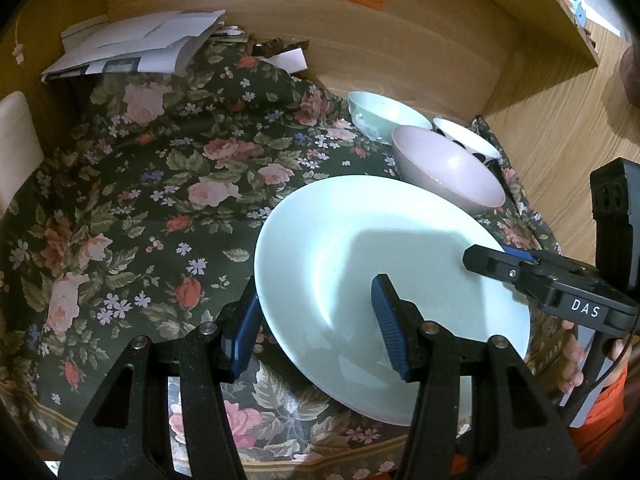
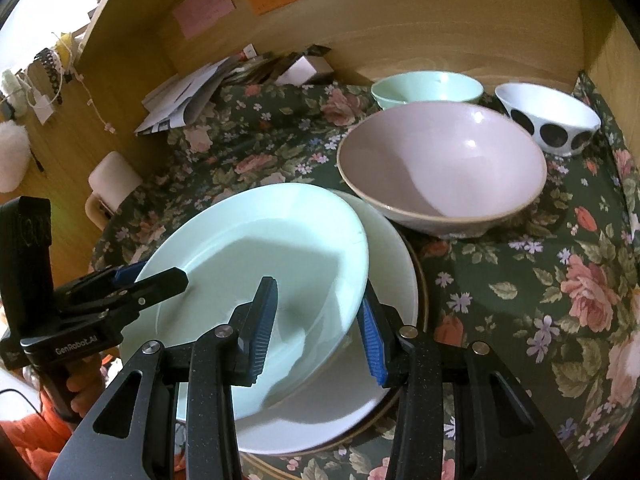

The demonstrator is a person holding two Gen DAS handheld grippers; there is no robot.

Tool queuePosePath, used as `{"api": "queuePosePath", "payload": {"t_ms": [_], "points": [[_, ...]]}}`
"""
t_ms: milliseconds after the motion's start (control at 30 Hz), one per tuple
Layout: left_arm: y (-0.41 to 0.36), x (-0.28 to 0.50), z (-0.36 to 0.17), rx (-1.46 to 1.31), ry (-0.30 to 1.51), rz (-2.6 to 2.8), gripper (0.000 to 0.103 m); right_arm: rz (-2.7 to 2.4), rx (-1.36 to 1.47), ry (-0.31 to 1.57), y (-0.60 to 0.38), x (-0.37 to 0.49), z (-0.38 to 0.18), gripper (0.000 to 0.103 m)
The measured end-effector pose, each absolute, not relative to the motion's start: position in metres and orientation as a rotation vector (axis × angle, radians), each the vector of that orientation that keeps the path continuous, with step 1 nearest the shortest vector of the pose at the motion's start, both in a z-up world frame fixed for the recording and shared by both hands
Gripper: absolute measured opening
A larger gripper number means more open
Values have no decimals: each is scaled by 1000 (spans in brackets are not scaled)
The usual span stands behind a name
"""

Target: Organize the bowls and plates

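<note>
A pale green plate [image 1: 360, 264] [image 2: 256, 264] rests tilted on a white plate [image 2: 384, 264], which lies on a darker plate whose rim [image 2: 422, 300] shows. My left gripper [image 1: 316, 332] is open, its jaws straddling the green plate's left rim. My right gripper [image 2: 320, 324] is open, its jaws straddling the plate's right rim; it shows in the left wrist view [image 1: 496, 260]. A pink bowl [image 2: 440, 168] [image 1: 448, 168], a green bowl [image 2: 428, 88] [image 1: 380, 116] and a white bowl with black dots [image 2: 548, 120] [image 1: 464, 140] stand behind.
Everything sits on a floral cloth [image 1: 160, 200] in a wooden alcove. A pile of papers [image 1: 136, 48] [image 2: 188, 96] lies at the back left. A white cushion-like object [image 2: 114, 180] is at the left edge. Wooden walls [image 2: 400, 32] close the back and right.
</note>
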State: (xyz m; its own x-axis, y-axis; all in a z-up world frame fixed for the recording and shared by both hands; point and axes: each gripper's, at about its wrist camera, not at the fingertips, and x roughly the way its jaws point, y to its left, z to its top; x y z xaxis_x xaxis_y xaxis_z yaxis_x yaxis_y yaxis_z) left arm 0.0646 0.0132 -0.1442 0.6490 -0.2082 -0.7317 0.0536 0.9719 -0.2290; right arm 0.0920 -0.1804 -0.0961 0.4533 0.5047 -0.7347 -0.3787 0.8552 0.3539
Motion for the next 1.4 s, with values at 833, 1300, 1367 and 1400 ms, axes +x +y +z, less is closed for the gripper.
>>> {"api": "queuePosePath", "payload": {"t_ms": [833,1300,1367,1400], "points": [[-2,69,-148,-76,832,-142,56,516,121,966,-187,84,-98,39],[-9,75,-120,-68,741,-156,79,431,94,865,-206,74,-74,51],[-12,79,-115,-57,723,-148,80,420,89,844,-208,74,-69,52],[-13,80,-113,-53,714,-143,80,412,91,831,-211,74,-66,53]]}}
